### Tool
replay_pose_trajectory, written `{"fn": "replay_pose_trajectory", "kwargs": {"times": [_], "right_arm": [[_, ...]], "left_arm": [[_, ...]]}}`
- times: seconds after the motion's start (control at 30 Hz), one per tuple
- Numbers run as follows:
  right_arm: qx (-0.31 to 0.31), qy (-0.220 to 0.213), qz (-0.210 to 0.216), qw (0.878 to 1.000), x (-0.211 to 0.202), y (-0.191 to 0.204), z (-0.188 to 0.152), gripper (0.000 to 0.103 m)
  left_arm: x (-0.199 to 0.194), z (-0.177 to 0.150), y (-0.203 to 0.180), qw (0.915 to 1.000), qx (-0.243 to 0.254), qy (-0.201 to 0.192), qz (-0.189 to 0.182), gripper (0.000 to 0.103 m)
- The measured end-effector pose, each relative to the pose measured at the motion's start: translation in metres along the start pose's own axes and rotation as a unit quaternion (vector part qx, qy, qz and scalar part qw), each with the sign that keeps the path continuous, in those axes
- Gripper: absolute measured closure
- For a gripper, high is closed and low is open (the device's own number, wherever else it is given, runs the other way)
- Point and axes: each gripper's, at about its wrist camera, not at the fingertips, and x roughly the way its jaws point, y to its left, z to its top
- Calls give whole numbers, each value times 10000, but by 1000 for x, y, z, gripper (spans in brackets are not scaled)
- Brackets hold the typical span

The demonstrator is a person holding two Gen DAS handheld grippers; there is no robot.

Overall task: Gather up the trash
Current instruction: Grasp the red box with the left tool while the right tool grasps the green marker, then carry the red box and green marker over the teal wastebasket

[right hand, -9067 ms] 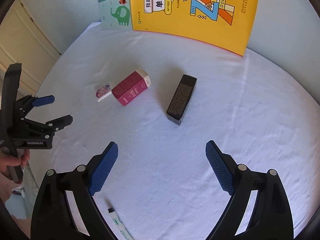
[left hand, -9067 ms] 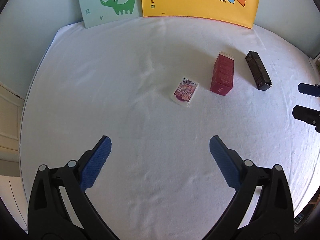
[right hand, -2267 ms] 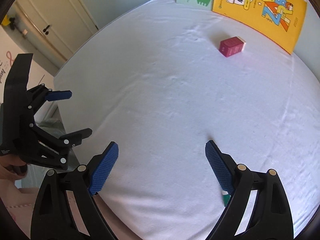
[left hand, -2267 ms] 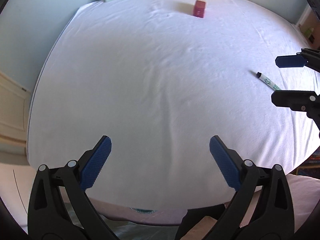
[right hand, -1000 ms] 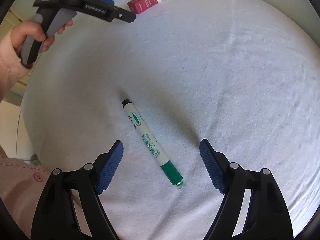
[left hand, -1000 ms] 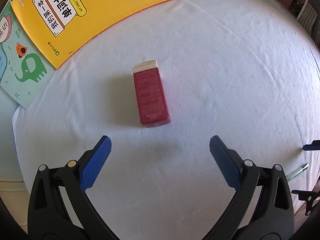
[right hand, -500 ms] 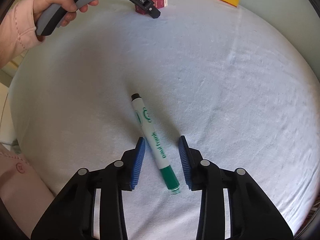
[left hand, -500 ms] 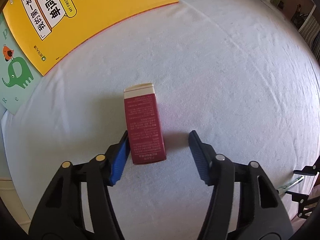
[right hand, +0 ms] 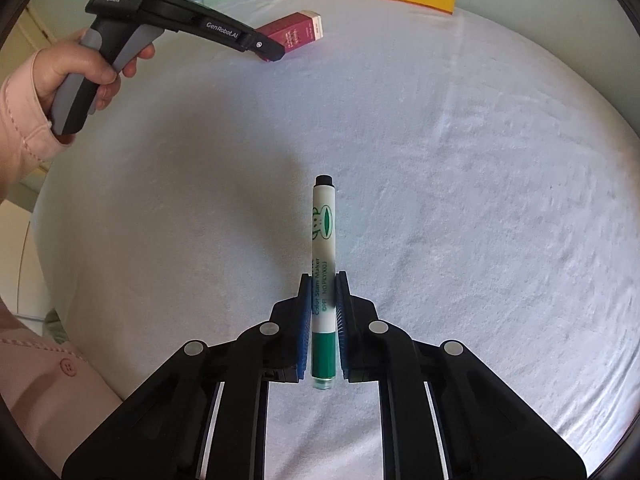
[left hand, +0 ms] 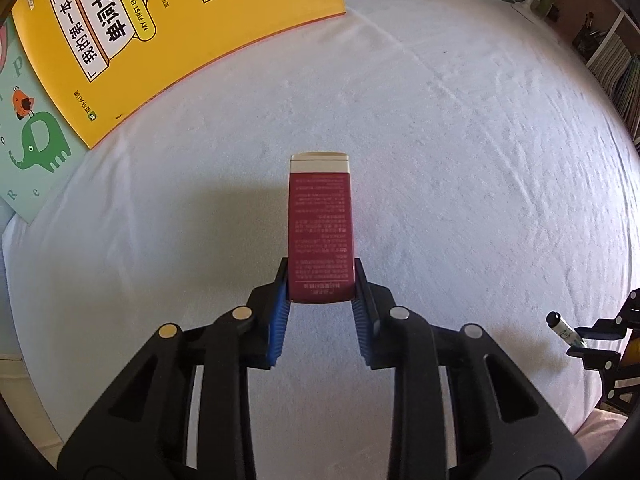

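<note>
Left gripper [left hand: 321, 308] fingers clamped on dark-red rectangular carton [left hand: 321, 232] | right gripper [right hand: 323, 316] pinching white green-capped marker [right hand: 323, 264] | lift both straight off white bedsheet [left hand: 480, 200], grips firm.

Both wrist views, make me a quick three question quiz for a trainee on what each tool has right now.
1. True or false: the left tool is shut on the red box.
2. What does the right tool grip? A. marker B. book C. nothing
3. Fill in: the marker's green cap end points ____ the right wrist camera.

Key: 1 true. 2 A. 3 toward; the black tip points away, over the white sheet.
</note>
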Motion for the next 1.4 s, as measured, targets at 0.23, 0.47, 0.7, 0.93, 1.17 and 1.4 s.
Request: {"fn": "replay_pose_trajectory", "kwargs": {"times": [0.23, 0.47, 0.7, 0.93, 1.17, 1.4], "right_arm": [[-193, -160, 84, 9997, -12, 1, -9, 90], [-579, -335, 263, 9974, -30, 19, -22, 90], [-1131, -433, 493, 9914, -36, 46, -21, 90], [-1848, -441, 791, 9786, -39, 82, -18, 90], [-2717, -307, 1224, 9541, -35, 136, -18, 90], [-3731, -193, 1646, 9129, -27, 208, -24, 90]], "left_arm": [[-28, -14, -9, 9998, -67, -84, 172, 77], [-55, -53, -8, 9987, -343, -66, 375, 77], [-76, -97, -9, 9944, -886, -76, 568, 77], [-99, -160, -5, 9847, -1555, -27, 782, 77], [-122, -235, 2, 9625, -2511, 32, 1028, 77], [-144, -321, 5, 9291, -3480, 133, 1244, 77]]}}
